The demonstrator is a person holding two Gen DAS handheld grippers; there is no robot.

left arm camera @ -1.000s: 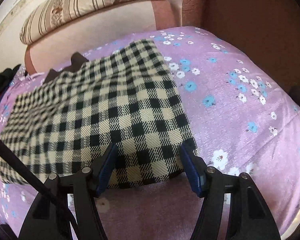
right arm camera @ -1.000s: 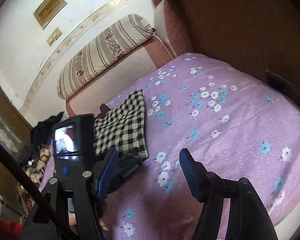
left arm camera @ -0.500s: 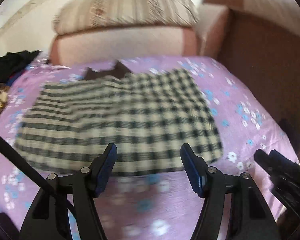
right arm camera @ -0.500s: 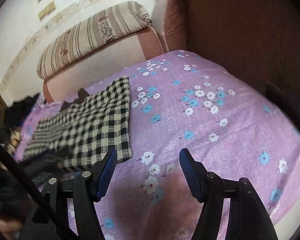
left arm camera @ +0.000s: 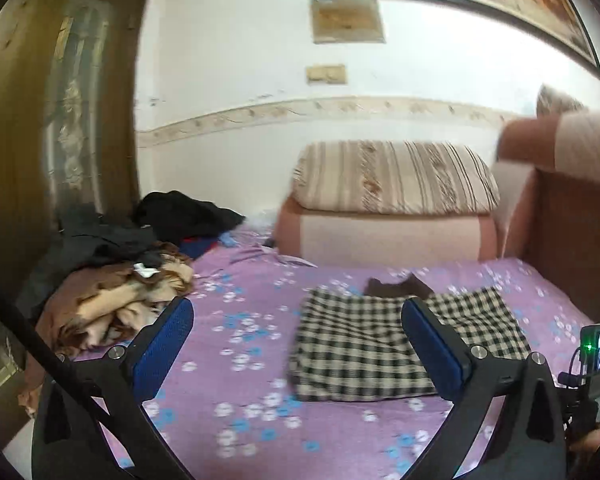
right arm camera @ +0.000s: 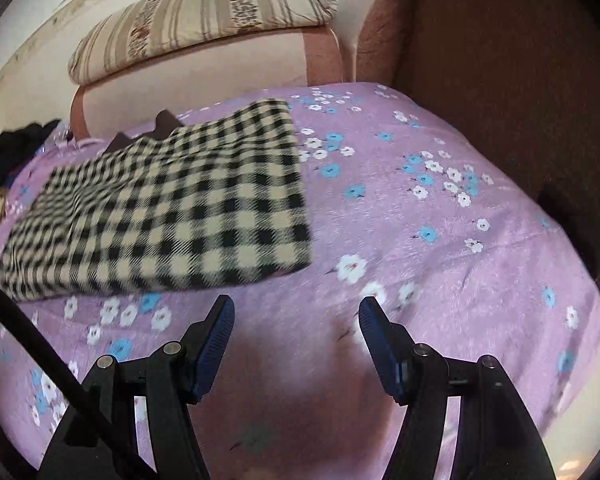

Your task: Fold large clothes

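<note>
**Checked garment folded, next one waiting in the pile**

We are holding the left gripper (left arm camera: 296,344) above the bed (left arm camera: 236,344); its jaws have just been opening wide, and nothing is sitting between them. The right gripper (right arm camera: 296,336) is also standing open and empty, hovering over the purple floral sheet. The checked garment (right arm camera: 168,212) is lying flat as a folded rectangle toward the far side of the bed, near the striped cushion (right arm camera: 204,20). A pile of clothes (left arm camera: 116,280) is waiting at the far left. We are judging the risks: reaching across could drag a finger over the folded piece and undo it, and pulling one item from the tangled pile could bring several along.
</note>
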